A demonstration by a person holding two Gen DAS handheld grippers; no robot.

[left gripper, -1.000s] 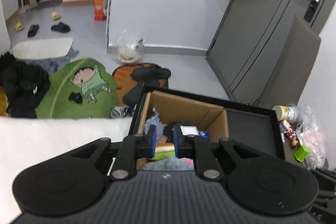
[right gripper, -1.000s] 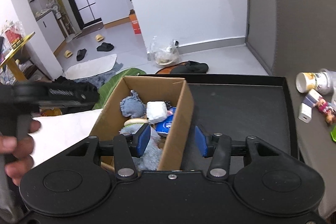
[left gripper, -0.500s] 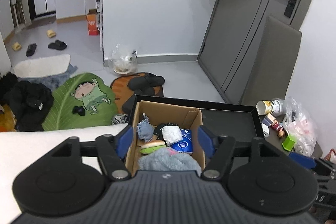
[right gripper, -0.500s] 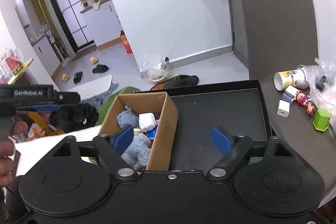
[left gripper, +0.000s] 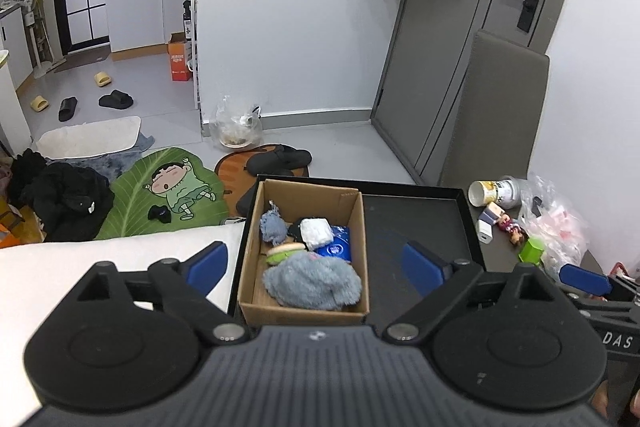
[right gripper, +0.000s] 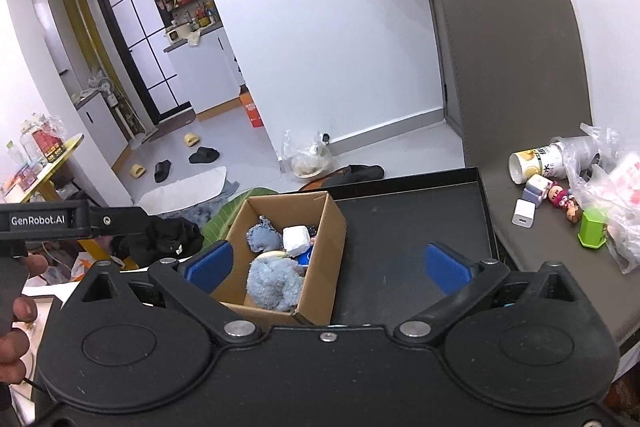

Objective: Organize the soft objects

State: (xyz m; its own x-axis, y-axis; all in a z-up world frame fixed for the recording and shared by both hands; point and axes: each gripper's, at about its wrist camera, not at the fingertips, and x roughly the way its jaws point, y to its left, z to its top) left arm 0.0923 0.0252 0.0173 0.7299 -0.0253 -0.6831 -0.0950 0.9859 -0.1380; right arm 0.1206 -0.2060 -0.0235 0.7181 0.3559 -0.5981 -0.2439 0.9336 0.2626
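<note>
A cardboard box [left gripper: 360,223] [right gripper: 334,227] stands in the left part of a black tray [left gripper: 416,223] [right gripper: 408,227]. In it lie a fluffy grey-blue plush [left gripper: 312,285] [right gripper: 274,285], a smaller blue plush [left gripper: 273,227], a white soft block [left gripper: 316,231] [right gripper: 295,239], a burger-shaped toy [left gripper: 285,251] and a blue packet [left gripper: 336,247]. My left gripper [left gripper: 316,265] is open and empty, raised above and behind the box. My right gripper [right gripper: 328,265] is open and empty, also raised behind the box.
On the grey surface right of the tray lie a tipped cup [right gripper: 538,159], small figurines [right gripper: 560,197], a white charger [right gripper: 524,214], a green box [right gripper: 592,229] and plastic bags [right gripper: 616,195]. A white surface [left gripper: 108,251] lies left of the tray. A grey chair back [left gripper: 500,115] stands behind.
Both grippers have opened wide and pulled up and back from the box. The grey-blue plush now lies in the front of the box.
</note>
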